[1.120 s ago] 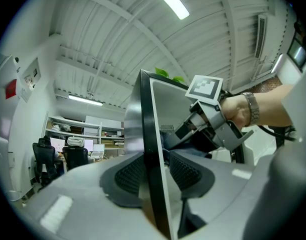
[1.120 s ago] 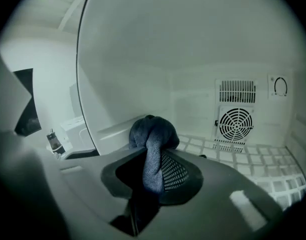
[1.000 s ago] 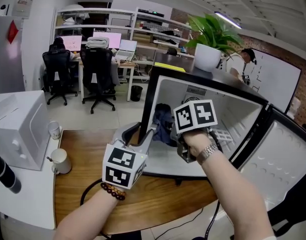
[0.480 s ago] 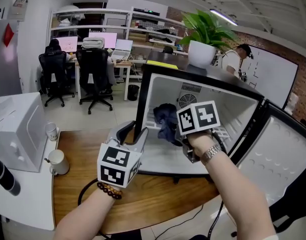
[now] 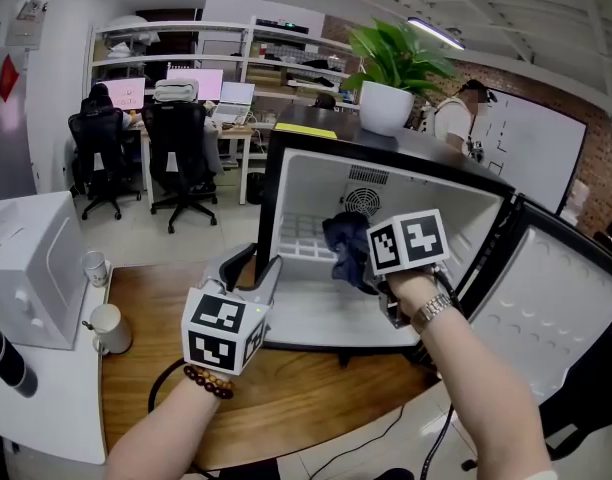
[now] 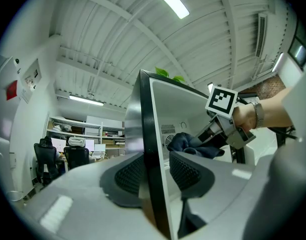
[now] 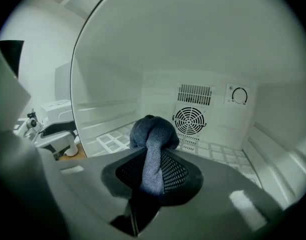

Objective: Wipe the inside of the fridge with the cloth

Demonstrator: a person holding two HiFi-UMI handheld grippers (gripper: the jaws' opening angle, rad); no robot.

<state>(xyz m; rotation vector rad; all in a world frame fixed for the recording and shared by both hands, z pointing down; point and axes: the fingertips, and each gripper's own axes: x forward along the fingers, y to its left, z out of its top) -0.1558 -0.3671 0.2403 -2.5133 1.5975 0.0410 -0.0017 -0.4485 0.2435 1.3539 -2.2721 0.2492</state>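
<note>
A small fridge (image 5: 286,158) lies open on the wooden table, its white inside facing me. My left gripper (image 5: 254,268) is shut on the black front edge of the fridge's left wall (image 6: 148,134), one pad on each side. My right gripper (image 5: 360,266) reaches into the fridge, shut on a bunched dark blue cloth (image 5: 346,236). In the right gripper view the cloth (image 7: 153,134) sticks out past the jaws toward the back wall's round fan grille (image 7: 188,120). The left gripper view shows the cloth (image 6: 190,144) and the right gripper (image 6: 213,134) inside the fridge.
The fridge door (image 5: 556,308) stands open at the right. A white appliance (image 5: 26,268) and two mugs (image 5: 108,328) sit at the table's left. A black cable (image 5: 166,383) lies under my left wrist. A potted plant (image 5: 391,68) stands on the fridge. People sit at desks behind.
My right gripper has carried the cloth to the right across the inside of the fridge. The left gripper has kept its hold on the fridge's edge.
</note>
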